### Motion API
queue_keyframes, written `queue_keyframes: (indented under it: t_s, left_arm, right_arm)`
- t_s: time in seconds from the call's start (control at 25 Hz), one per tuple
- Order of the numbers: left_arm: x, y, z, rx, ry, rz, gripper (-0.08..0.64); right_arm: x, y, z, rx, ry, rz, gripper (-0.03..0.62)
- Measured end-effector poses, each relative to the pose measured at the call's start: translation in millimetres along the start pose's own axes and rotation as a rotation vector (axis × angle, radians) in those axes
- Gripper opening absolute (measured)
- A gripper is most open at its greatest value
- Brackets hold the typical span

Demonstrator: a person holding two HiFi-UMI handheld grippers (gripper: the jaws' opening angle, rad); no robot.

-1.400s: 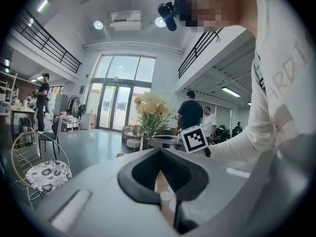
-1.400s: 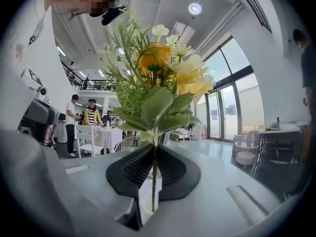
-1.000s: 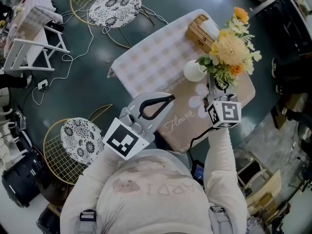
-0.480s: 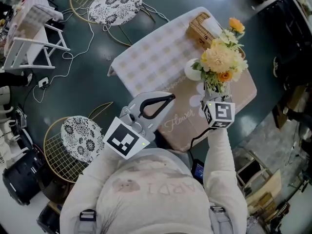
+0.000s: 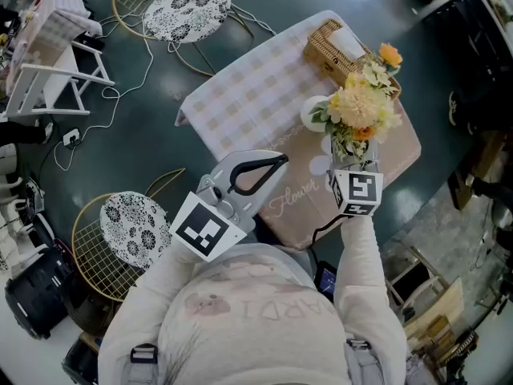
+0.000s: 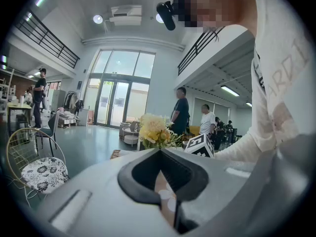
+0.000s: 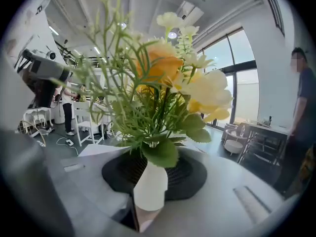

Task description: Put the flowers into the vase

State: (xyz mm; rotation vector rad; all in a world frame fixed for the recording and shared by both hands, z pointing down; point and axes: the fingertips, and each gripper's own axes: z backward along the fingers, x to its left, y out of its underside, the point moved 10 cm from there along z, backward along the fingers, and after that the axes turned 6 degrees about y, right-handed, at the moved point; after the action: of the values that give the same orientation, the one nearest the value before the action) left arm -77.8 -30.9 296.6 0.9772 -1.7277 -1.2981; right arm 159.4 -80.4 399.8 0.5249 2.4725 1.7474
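Nearest us, left tongs [image 5: 279, 164] were pressed together, empty, above beige mat [image 5: 292, 207]. Right tongs [image 5: 350, 164] had just been opening and stood wide; we saw white vase [image 7: 150, 189] in gap between them. Flowers [image 7: 165, 83] rose directly above vase; leaf hid its mouth. Beyond, woven box [image 5: 329, 45] sat on checked desk [image 5: 248, 95].

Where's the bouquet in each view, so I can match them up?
Head view: bouquet upper right, above the beige mat.
Left gripper view: bouquet centre, small, beyond the mat.
Right gripper view: bouquet fills the centre, in a white vase.
Shared landmark: the beige mat, in all three views.
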Motion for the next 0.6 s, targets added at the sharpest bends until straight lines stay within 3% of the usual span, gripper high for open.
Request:
queue_keyframes:
  t_s: [0.4, 0.6]
  left_arm:
    - [-6.8, 1.4, -3.6, 0.008, 0.001, -0.006, 0.000]
    - [-9.1, -0.3, -3.0, 0.002, 0.000, -0.008, 0.000]
  right_arm:
    - [12.1, 0.2, 10.7, 0.050, 0.006, 0.137, 0.144]
    - [19.5, 2.1, 16.9, 0.059, 0.005, 0.145, 0.144]
